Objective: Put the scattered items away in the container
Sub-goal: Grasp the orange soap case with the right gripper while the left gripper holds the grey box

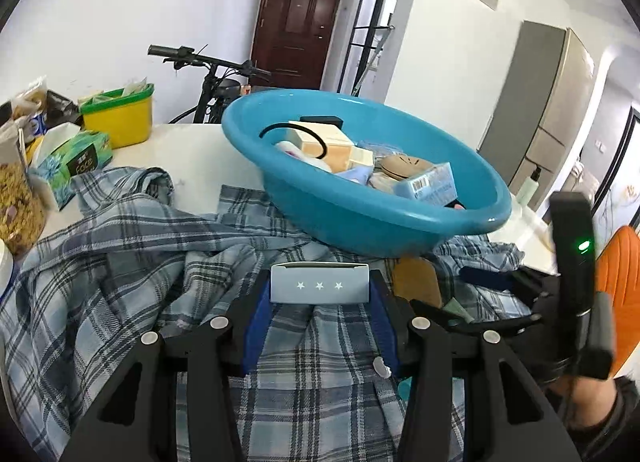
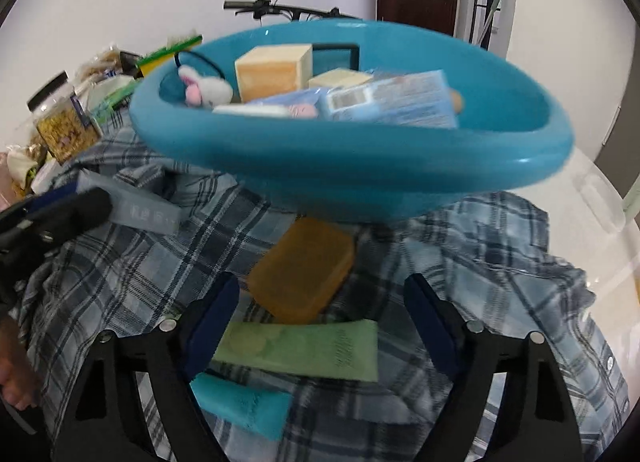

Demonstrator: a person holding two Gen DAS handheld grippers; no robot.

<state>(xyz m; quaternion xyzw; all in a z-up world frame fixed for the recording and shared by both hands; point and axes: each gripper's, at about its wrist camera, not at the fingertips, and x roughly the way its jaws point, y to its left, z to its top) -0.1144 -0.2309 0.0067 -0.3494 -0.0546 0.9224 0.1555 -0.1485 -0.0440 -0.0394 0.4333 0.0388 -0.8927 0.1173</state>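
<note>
Clamped between the left gripper's (image 1: 320,316) jaws sits a grey-blue case with three stars (image 1: 319,283), held just short of the teal basin (image 1: 360,218), whose wall rises directly ahead and already holds boxes and packets. Right gripper (image 2: 320,312) jaws stand wide apart with nothing in them, a green tube (image 2: 298,350) lying between them on the plaid shirt (image 2: 132,274). Ahead of those jaws an amber soap bar (image 2: 302,268) rests near the basin's foot, a teal tube (image 2: 244,408) lies closer in, and a tissue pack (image 1: 72,164) and yellow tub (image 1: 120,118) stand off to the left.

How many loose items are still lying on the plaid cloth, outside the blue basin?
3, plus one held: orange soap bar, green tube, teal tube on the cloth; grey box in the left gripper. Folds may hide more.
</note>
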